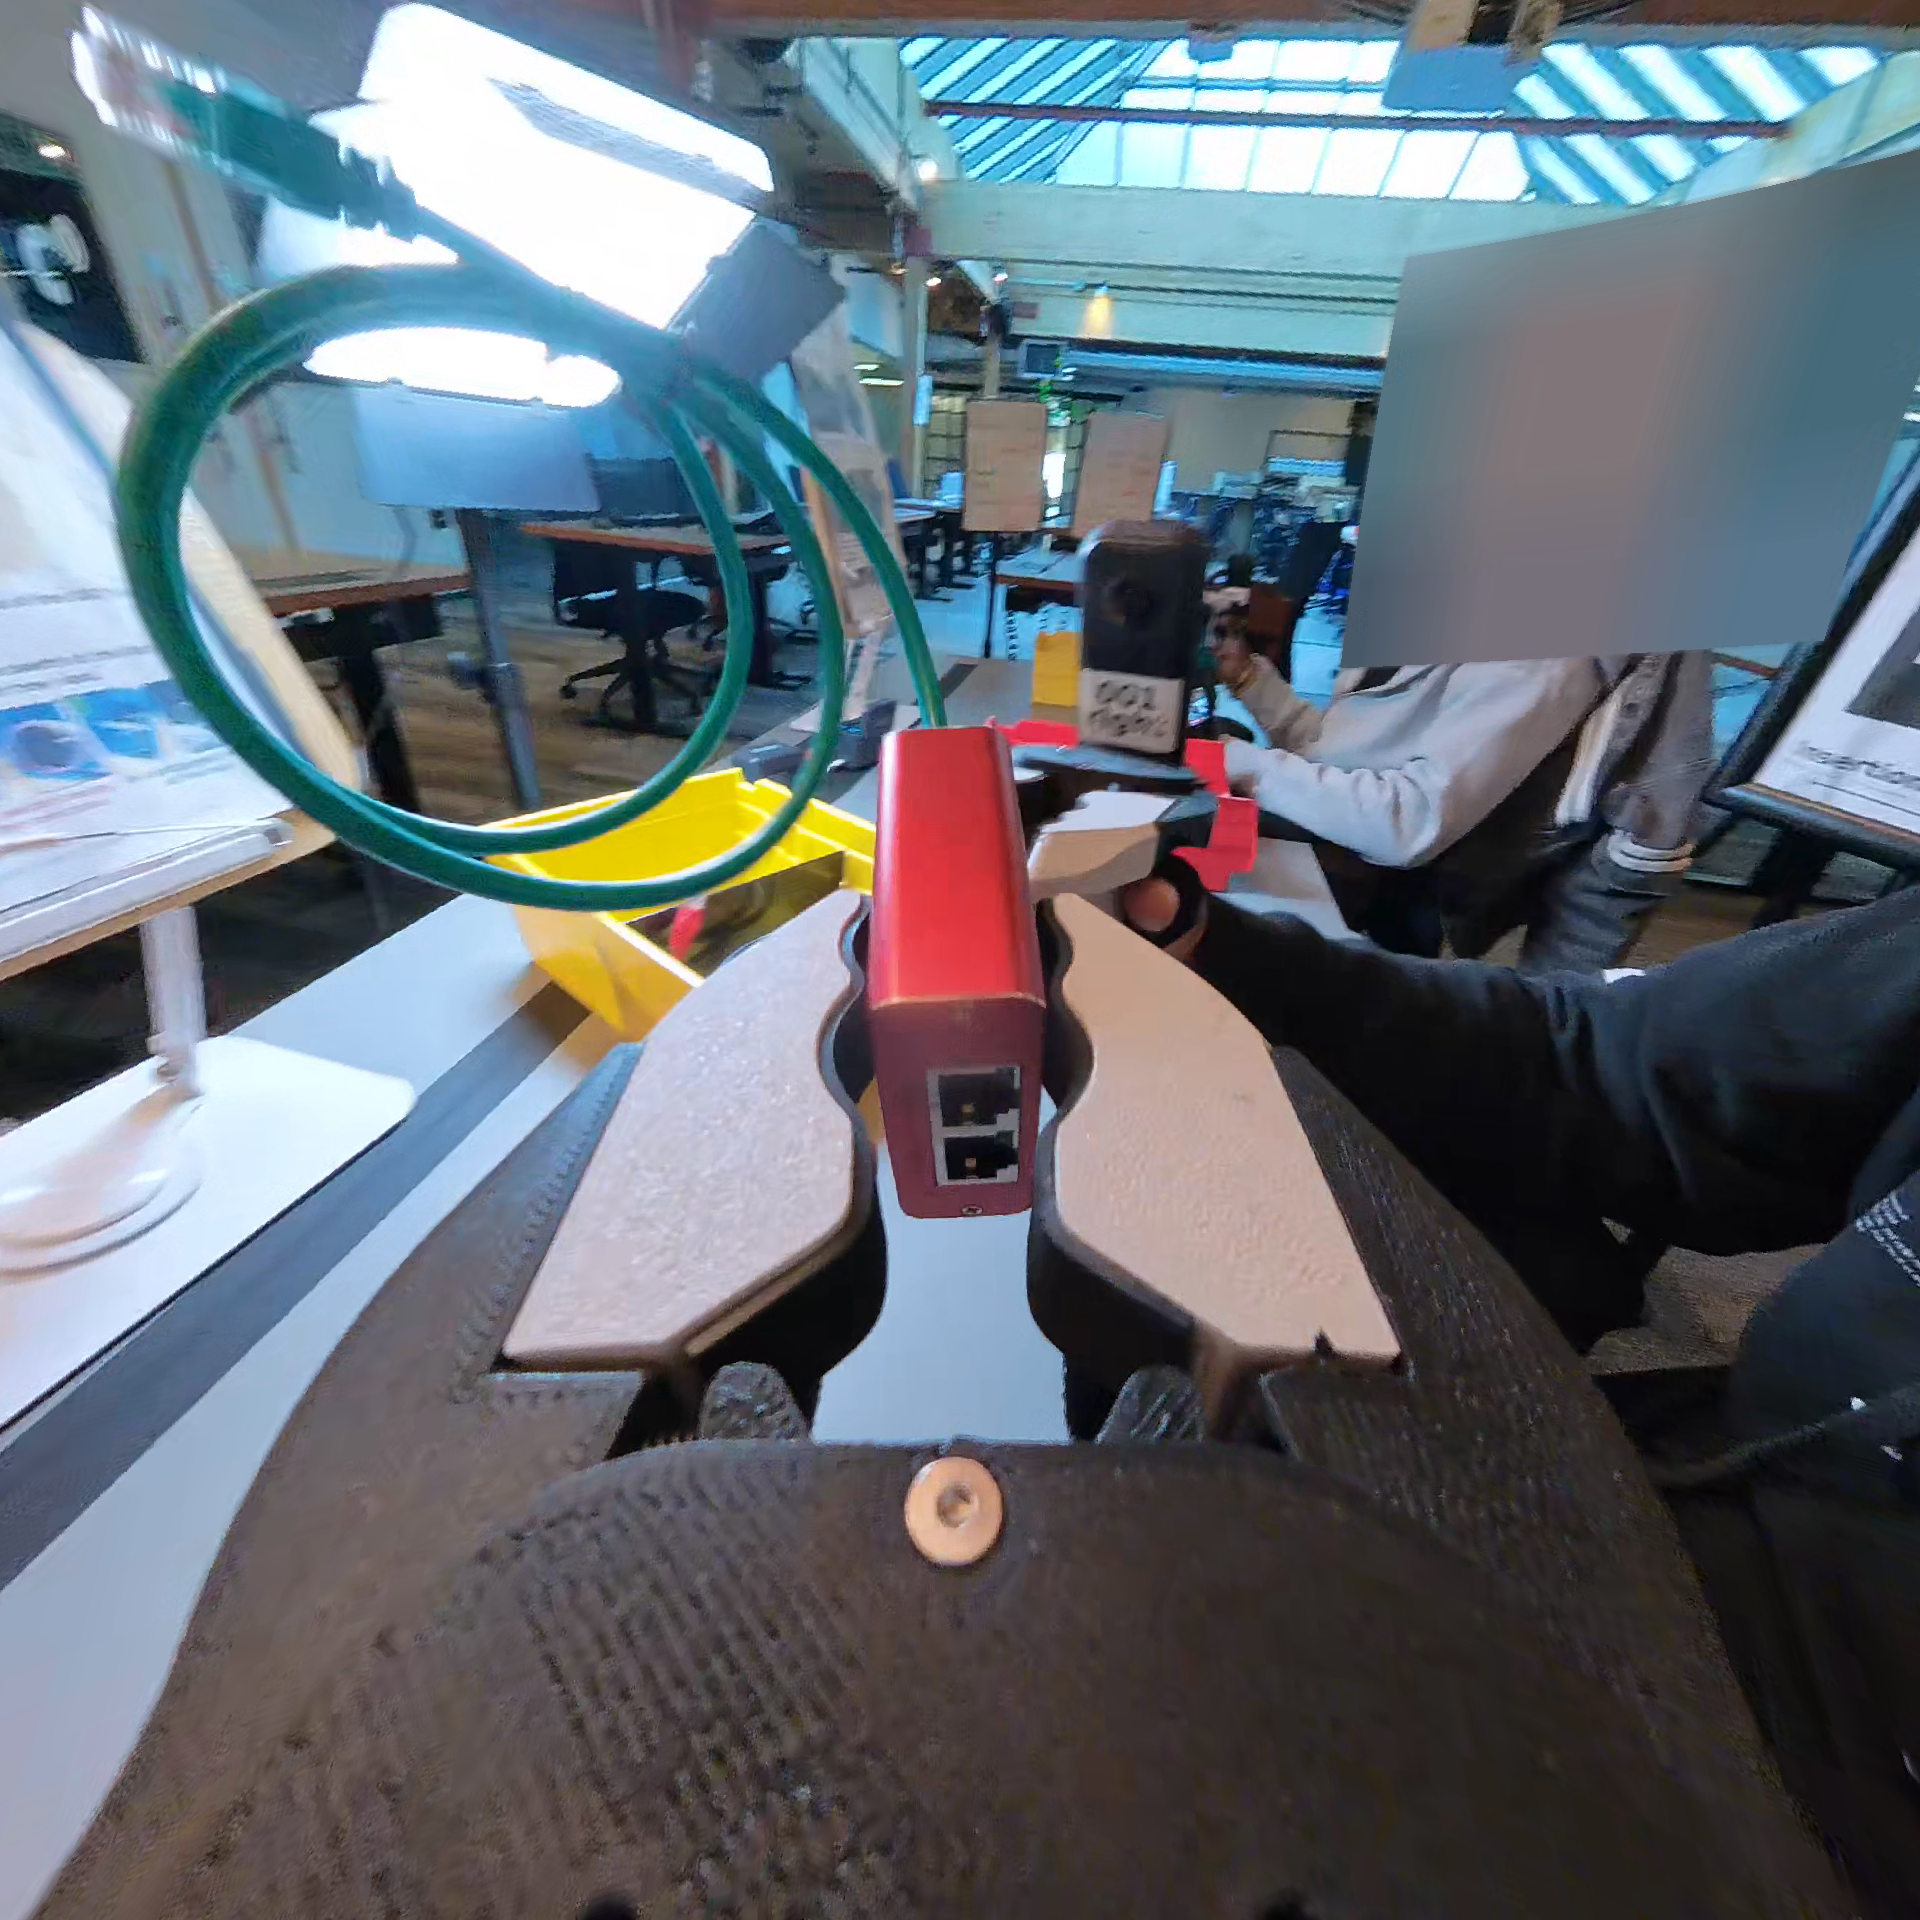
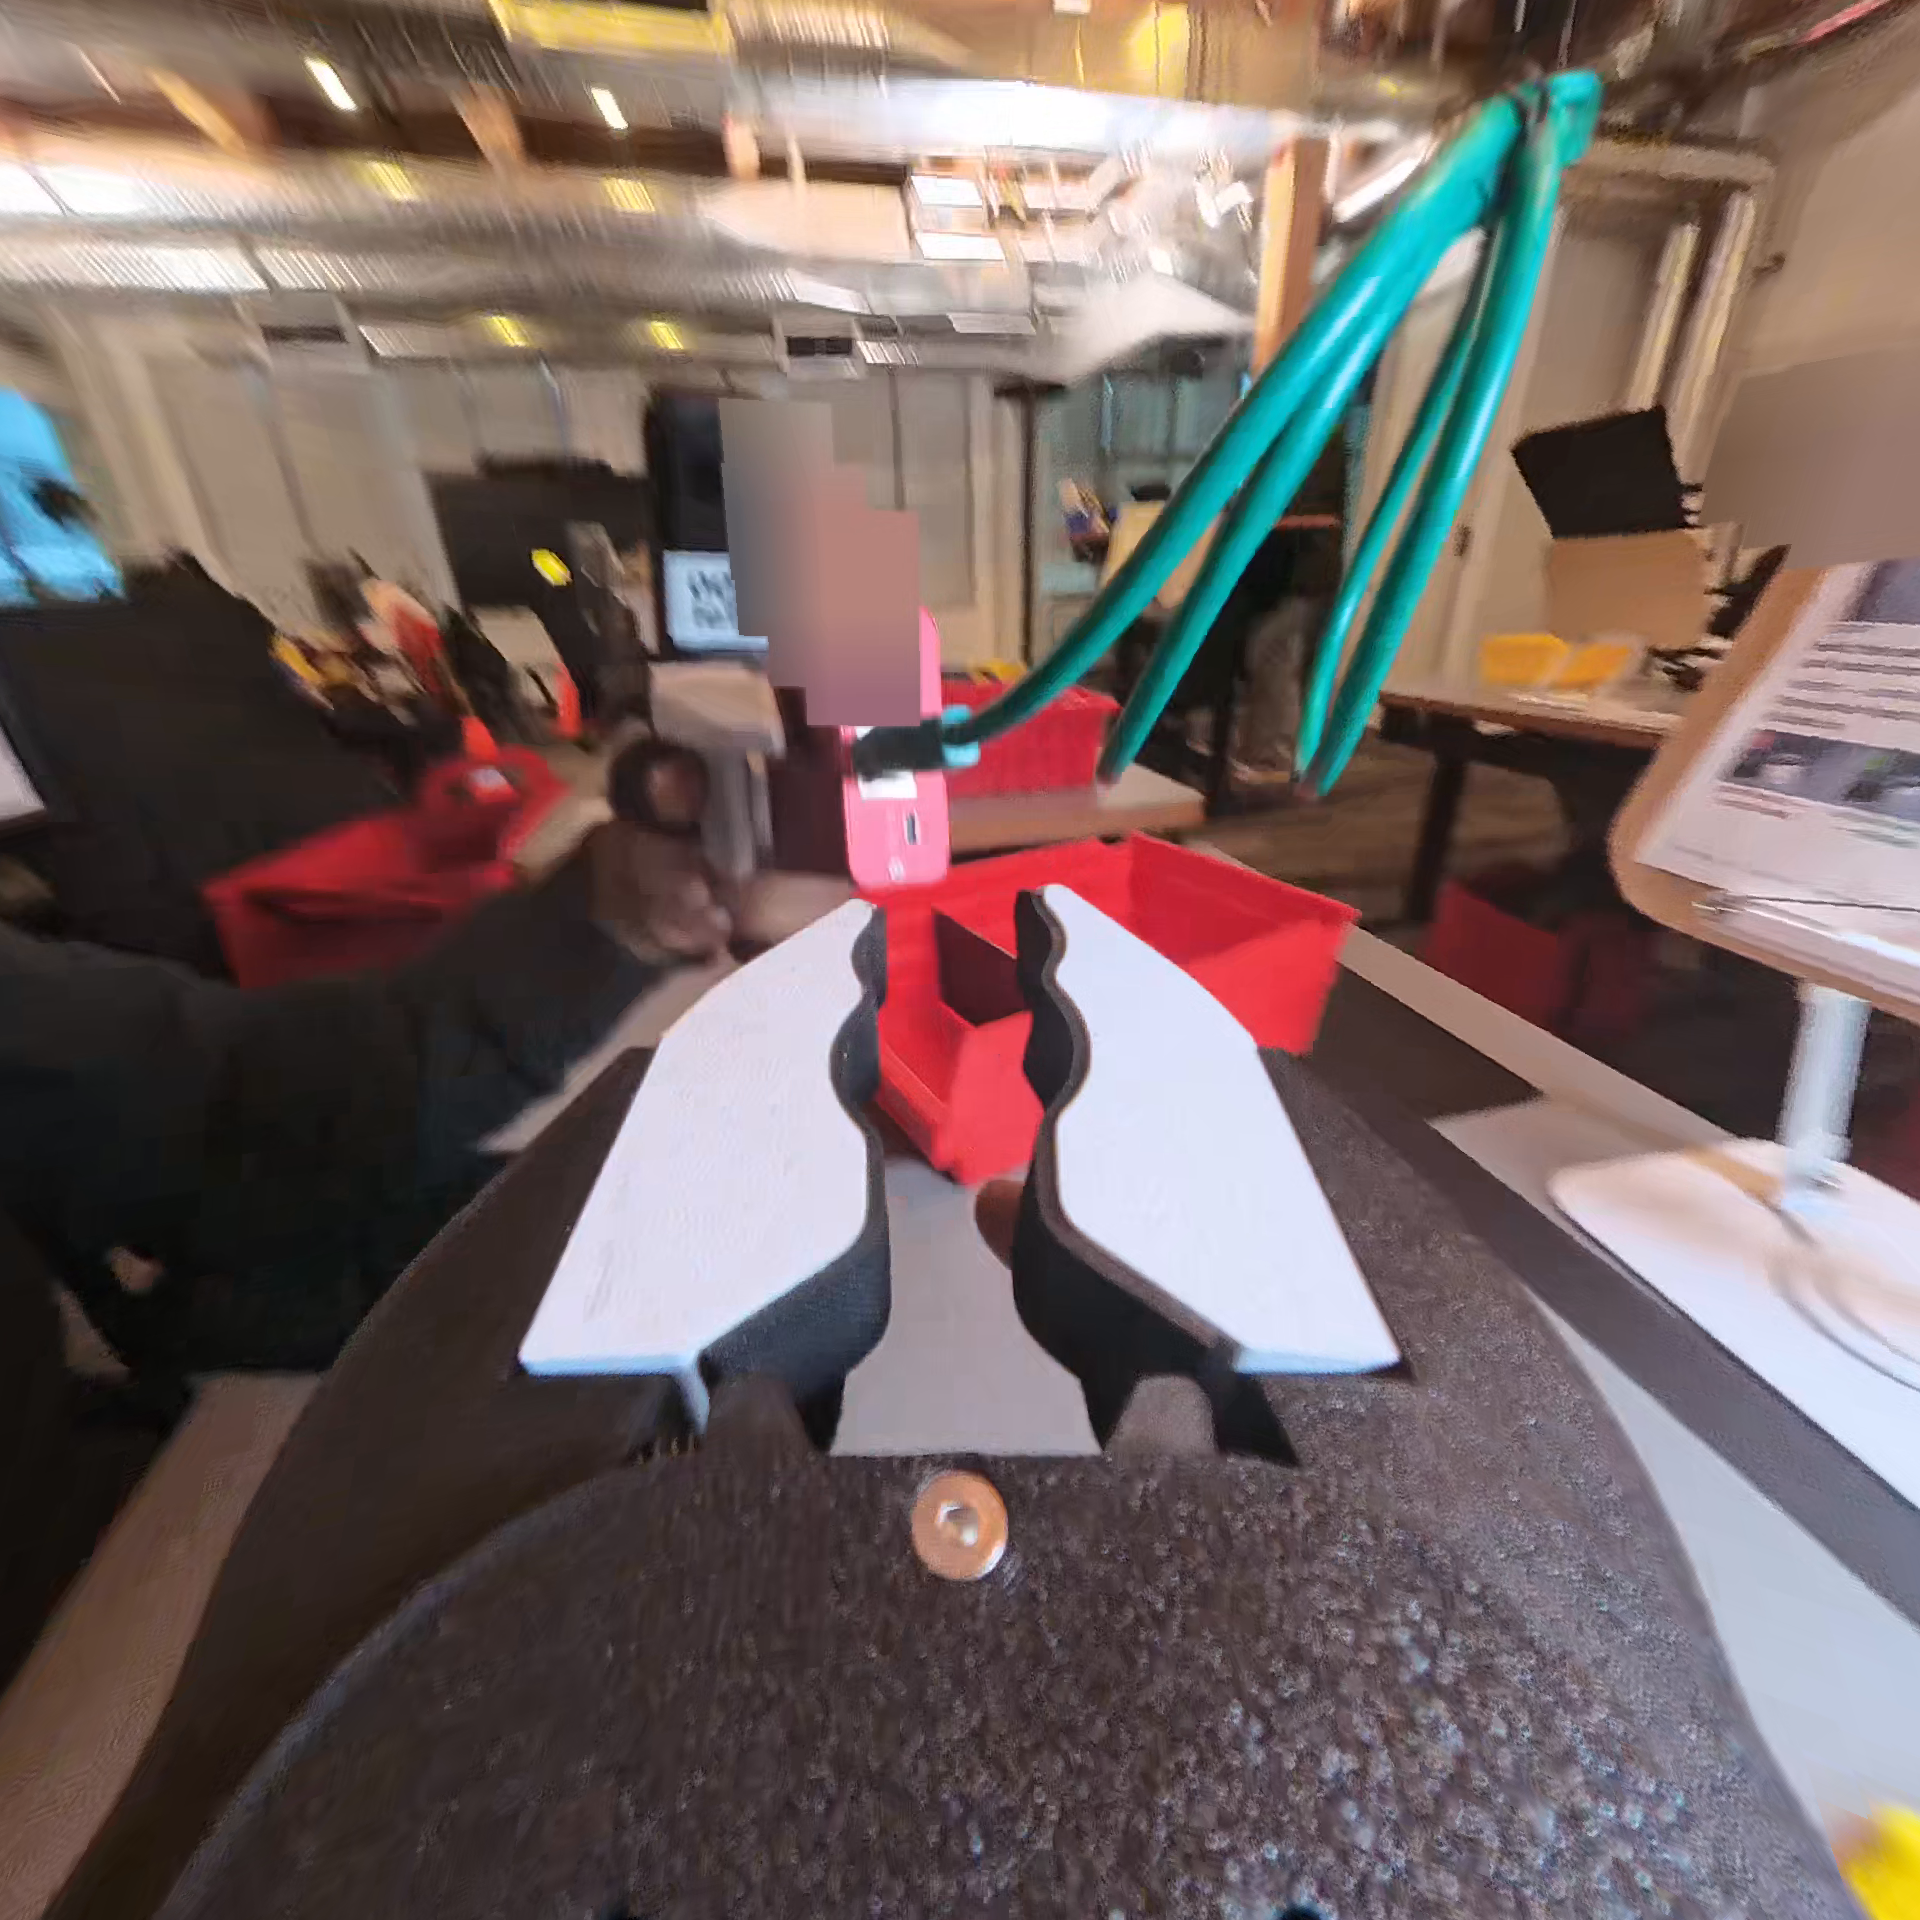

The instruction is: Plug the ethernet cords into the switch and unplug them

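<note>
My left gripper (image 1: 951, 906) is shut on the red switch (image 1: 951, 935) and holds it upright above the table. Two empty ports (image 1: 977, 1138) on its near end face the camera. A green ethernet cord (image 1: 447, 831) runs from the switch's far end and loops up to the left; its free plug (image 1: 114, 73) hangs blurred at the top left. In the right wrist view the switch (image 2: 899, 831) stands just beyond my right gripper (image 2: 951, 914), with the cord's plug (image 2: 951, 743) in its side and the cord (image 2: 1340, 416) arching up to the right. My right gripper is open and empty. It also shows behind the switch in the left wrist view (image 1: 1112, 842).
A yellow bin (image 1: 623, 831) sits on the grey table left of the switch. A red bin (image 2: 1226, 925) lies under and beyond my right gripper. Document stands with white bases flank the table (image 1: 104, 675) (image 2: 1818, 748). A person's sleeve (image 1: 1403, 769) rests nearby. My right fingertips sit around 6 cm from my left ones.
</note>
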A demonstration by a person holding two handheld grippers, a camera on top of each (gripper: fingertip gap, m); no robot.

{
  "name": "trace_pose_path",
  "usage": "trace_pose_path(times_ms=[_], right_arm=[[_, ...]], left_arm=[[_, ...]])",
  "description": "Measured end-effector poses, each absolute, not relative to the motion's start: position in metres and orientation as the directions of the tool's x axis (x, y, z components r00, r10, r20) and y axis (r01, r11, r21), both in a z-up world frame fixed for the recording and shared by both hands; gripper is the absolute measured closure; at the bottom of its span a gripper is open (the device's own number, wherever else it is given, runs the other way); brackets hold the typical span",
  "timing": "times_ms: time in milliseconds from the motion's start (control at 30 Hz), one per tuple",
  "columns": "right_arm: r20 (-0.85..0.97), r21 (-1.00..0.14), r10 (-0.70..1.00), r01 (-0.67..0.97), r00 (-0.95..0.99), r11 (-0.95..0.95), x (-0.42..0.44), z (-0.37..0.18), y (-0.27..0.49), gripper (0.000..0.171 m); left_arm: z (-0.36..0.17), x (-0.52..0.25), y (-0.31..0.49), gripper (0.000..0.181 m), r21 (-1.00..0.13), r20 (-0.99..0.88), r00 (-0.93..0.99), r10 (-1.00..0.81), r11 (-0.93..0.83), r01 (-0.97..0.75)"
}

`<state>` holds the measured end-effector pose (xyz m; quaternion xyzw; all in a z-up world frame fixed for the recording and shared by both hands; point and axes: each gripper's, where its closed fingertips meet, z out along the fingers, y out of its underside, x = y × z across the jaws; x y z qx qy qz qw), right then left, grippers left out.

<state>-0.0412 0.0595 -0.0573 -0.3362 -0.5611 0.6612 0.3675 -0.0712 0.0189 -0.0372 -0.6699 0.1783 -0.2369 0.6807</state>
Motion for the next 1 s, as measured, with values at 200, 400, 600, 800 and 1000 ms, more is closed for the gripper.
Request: trace_pose_path(times_ms=[200,400,600,800,1000], right_arm=[[0.348,-0.929,0.868,-0.009,-0.355,0.369,-0.032,-0.054,0.048,0.146],[0.421,-0.763,0.738,0.235,-0.527,0.603,-0.048,-0.133,0.016,0.147],[0.316,-0.810,0.719,0.218,-0.619,0.544,-0.050,-0.152,-0.004,0.162],[0.127,-0.932,0.701,0.158,-0.701,0.327,-0.046,-0.139,-0.023,0.142],[0.205,-0.932,0.724,0.094,-0.658,0.349,-0.054,-0.137,-0.025,0.157]], left_arm=[[-0.074,-0.092,-0.001,0.153,-0.943,-0.066,0.852,-0.519,-0.247,-0.223],[-0.105,-0.060,-0.007,0.153,-0.821,-0.160,0.778,-0.607,-0.355,-0.446],[-0.109,-0.043,-0.012,0.152,-0.804,-0.163,0.723,-0.671,-0.335,-0.492],[-0.099,-0.039,-0.011,0.152,-0.844,-0.162,0.715,-0.681,-0.280,-0.458],[-0.084,-0.030,-0.010,0.153,-0.894,-0.141,0.704,-0.696,-0.217,-0.393]])
